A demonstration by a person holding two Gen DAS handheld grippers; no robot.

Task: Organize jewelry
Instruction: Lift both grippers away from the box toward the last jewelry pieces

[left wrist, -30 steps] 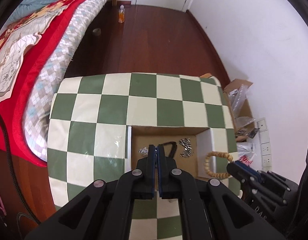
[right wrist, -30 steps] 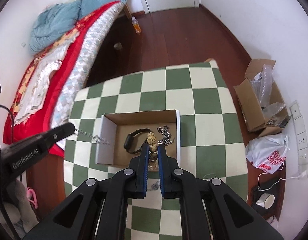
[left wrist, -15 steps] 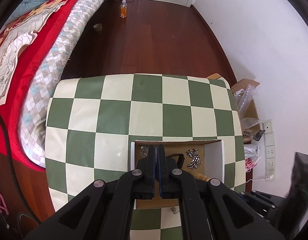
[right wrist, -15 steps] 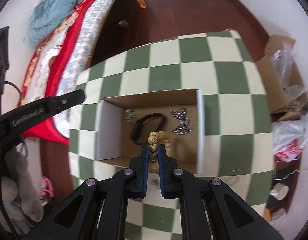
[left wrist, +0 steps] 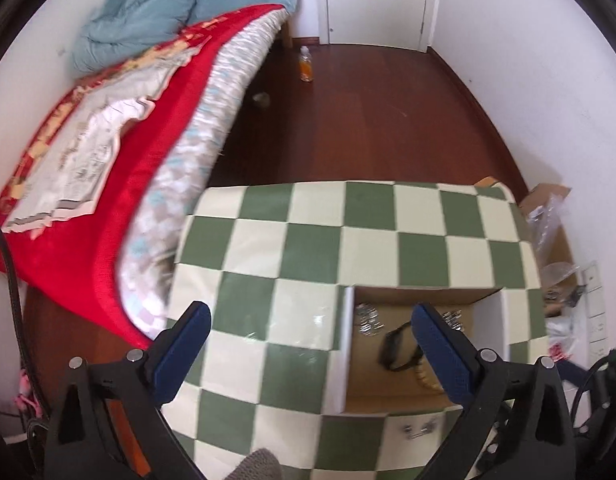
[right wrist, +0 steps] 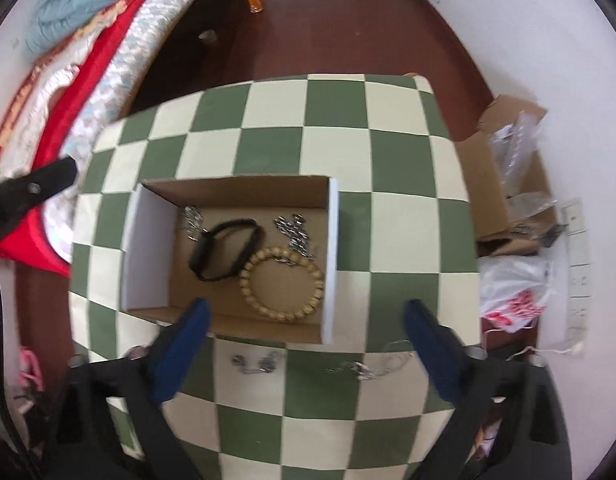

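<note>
Right gripper point(right wrist: 304, 316) fingers spread wide, nothing between them; blue pads point(right wrist: 186, 344) frame the near wall of the cardboard box point(right wrist: 152, 248), which sits on the green-and-cream checked table point(right wrist: 339, 116). Inside the box, wooden bead bracelet point(right wrist: 282, 284) lies flat on the floor, right of centre, ahead of the fingertips and between their lines, clear of both pads. Black band point(right wrist: 226, 250) lies just left of the beads, its right edge touching or overlapping the bead ring; cannot tell which. Silver chain cluster point(right wrist: 294, 234) sits behind the beads near the right wall, its lower end reaching the bead ring. A second silver cluster point(right wrist: 192, 220) rests near the left rear, beside the black band. Outside the box, on the table just in front of the near wall, two more chains: one point(right wrist: 256, 362) between the fingers, one point(right wrist: 367, 366) closer to the right pad. Left gripper point(left wrist: 309, 324) also wide open and empty, held to the left of the box point(left wrist: 343, 344); its right pad point(left wrist: 439, 350) overlaps the box interior in view, left pad over bare table point(left wrist: 268, 240). From this side the black band point(left wrist: 391, 346) and a silver cluster point(left wrist: 367, 318) show, blurred. Red-covered bed point(left wrist: 120, 184) beside the table; orange bottle point(left wrist: 306, 65) on the wood floor beyond.
</note>
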